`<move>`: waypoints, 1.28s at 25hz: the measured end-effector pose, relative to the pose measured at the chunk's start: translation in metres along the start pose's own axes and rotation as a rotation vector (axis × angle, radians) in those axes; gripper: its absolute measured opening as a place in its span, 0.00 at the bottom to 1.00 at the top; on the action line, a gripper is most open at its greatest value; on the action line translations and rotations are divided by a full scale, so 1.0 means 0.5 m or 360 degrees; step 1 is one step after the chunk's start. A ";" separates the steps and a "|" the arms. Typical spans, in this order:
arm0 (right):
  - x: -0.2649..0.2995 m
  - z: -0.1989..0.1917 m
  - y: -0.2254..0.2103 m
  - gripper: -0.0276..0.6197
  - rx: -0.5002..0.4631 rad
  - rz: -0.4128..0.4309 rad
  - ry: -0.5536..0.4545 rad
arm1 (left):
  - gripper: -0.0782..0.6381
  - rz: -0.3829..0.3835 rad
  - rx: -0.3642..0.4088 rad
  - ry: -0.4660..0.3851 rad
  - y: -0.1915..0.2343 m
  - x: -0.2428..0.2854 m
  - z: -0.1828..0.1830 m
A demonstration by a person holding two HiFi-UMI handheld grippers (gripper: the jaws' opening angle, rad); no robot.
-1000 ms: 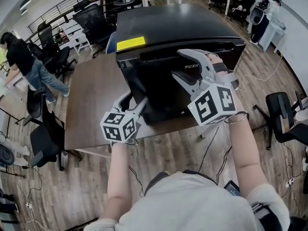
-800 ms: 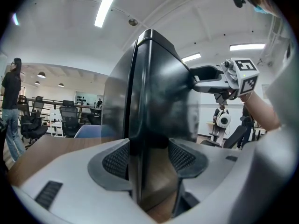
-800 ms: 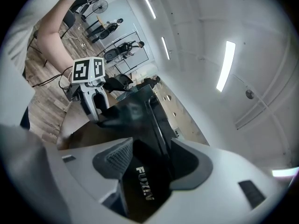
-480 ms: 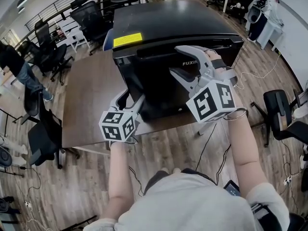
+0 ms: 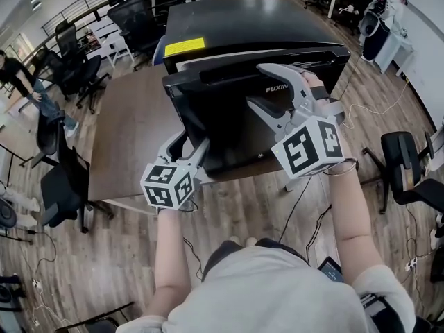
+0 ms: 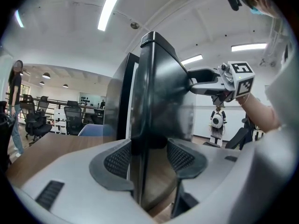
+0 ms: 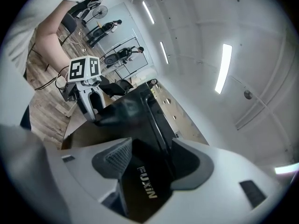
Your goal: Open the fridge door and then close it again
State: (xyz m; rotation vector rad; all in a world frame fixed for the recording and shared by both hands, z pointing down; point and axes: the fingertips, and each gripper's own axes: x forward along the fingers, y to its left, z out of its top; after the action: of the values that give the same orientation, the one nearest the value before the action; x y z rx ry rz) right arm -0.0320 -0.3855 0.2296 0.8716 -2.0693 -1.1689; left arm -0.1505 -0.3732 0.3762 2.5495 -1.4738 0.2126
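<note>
A black mini fridge with a yellow label stands on a brown table. Its door stands slightly ajar, and a pale strip shows behind its top left edge. My left gripper straddles the door's left edge. Its jaws have just been closing, and in the left gripper view both pads sit against the door. My right gripper stands open around the door's top edge near the brand print. In the right gripper view the door fills the gap.
Black office chairs stand to the left and behind the table, and another is at the right. A person is at the far left. Cables trail over the wooden floor below the table's front edge.
The door has swung out a little from the fridge body, so a pale gap now shows along its top. Both grippers have come towards me with it.
</note>
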 end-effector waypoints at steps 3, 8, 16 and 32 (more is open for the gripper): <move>-0.017 0.002 0.004 0.44 0.0020 -0.0038 -0.0001 | 0.44 0.0007 -0.0018 0.0005 -0.014 -0.019 -0.005; -0.058 0.002 0.008 0.43 0.0061 -0.0068 -0.0003 | 0.44 0.0055 0.0002 0.0008 -0.043 -0.043 -0.012; -0.124 -0.031 0.049 0.27 0.0162 -0.0040 0.0072 | 0.44 0.0082 -0.0009 -0.0014 -0.096 -0.083 -0.026; -0.180 -0.077 0.328 0.04 0.0666 0.0555 0.0347 | 0.44 0.0043 -0.0019 -0.0019 -0.206 -0.159 -0.052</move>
State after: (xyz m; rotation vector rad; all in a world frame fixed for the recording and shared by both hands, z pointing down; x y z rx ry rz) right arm 0.0109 -0.2696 0.3752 0.7399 -2.2000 -0.4444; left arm -0.1012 -0.2501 0.3750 2.5270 -1.5097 0.1925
